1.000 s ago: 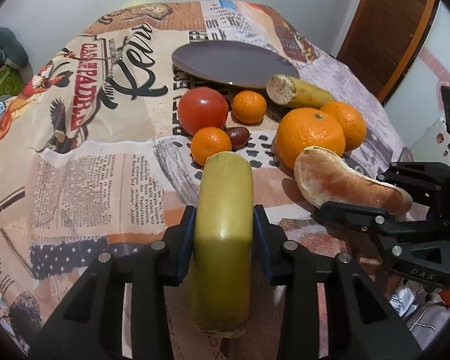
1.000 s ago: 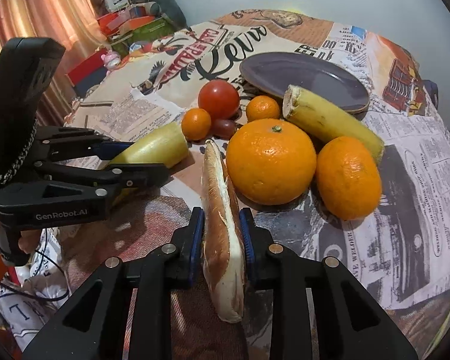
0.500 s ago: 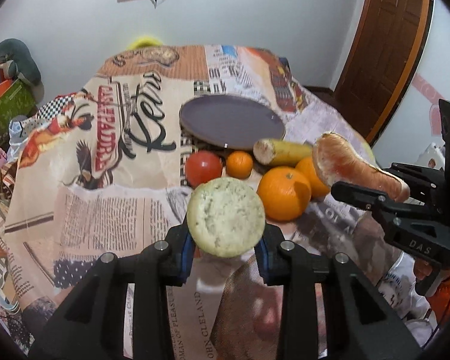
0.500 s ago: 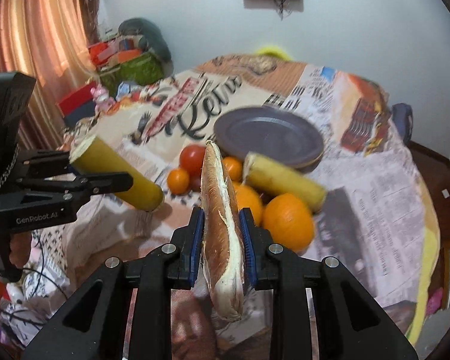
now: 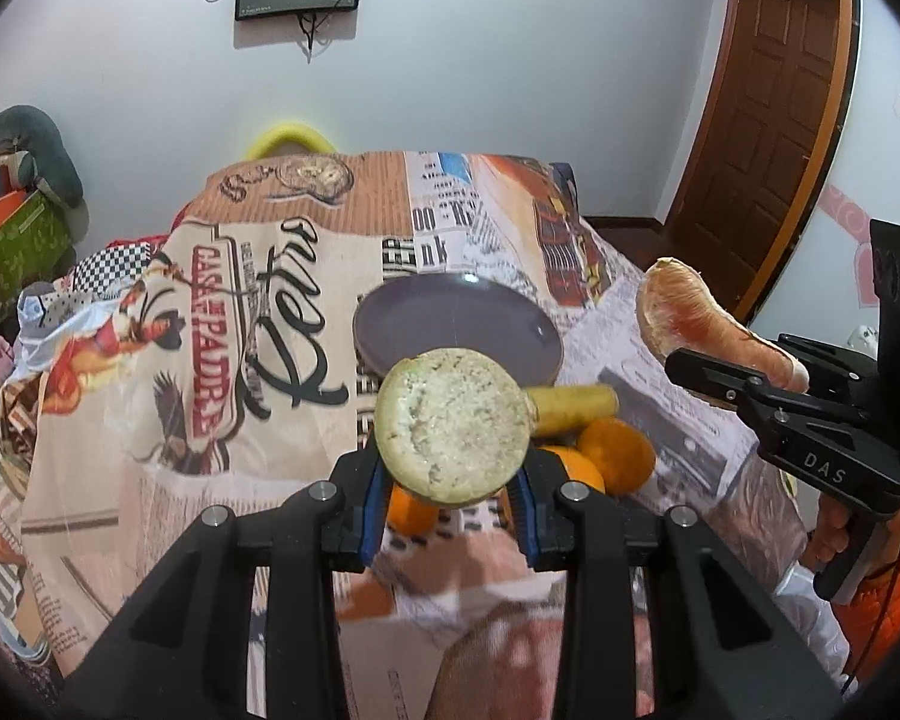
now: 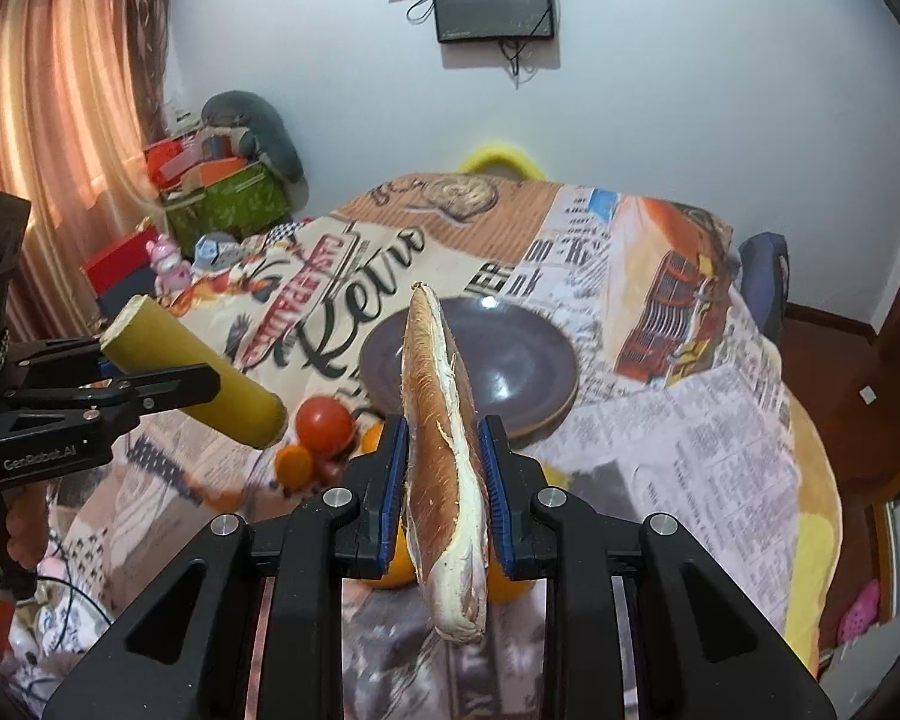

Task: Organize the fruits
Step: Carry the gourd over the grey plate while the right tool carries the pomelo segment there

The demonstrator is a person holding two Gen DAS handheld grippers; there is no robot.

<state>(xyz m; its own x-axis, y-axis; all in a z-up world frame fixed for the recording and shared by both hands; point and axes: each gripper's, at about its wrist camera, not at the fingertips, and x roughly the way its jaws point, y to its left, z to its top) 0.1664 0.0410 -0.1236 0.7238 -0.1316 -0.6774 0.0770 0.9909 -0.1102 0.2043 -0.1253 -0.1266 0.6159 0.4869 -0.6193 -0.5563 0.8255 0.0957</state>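
Left gripper [image 5: 450, 483] pinching a banana piece [image 5: 453, 426], lifted above the oranges [image 5: 615, 455] near the plate [image 5: 450, 324]. Right gripper [image 6: 444, 483] clamped on a peel [image 6: 441, 438], raised before the plate.

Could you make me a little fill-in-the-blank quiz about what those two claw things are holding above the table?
1. The left gripper has its jaws shut on a yellow-green ____ piece.
2. The right gripper holds a peeled fruit wedge above the table, not ____ it.
3. The purple plate has ____ fruit on it.
4. The tomato lies ____ the plate.

Missing words: banana; touching; no; beside
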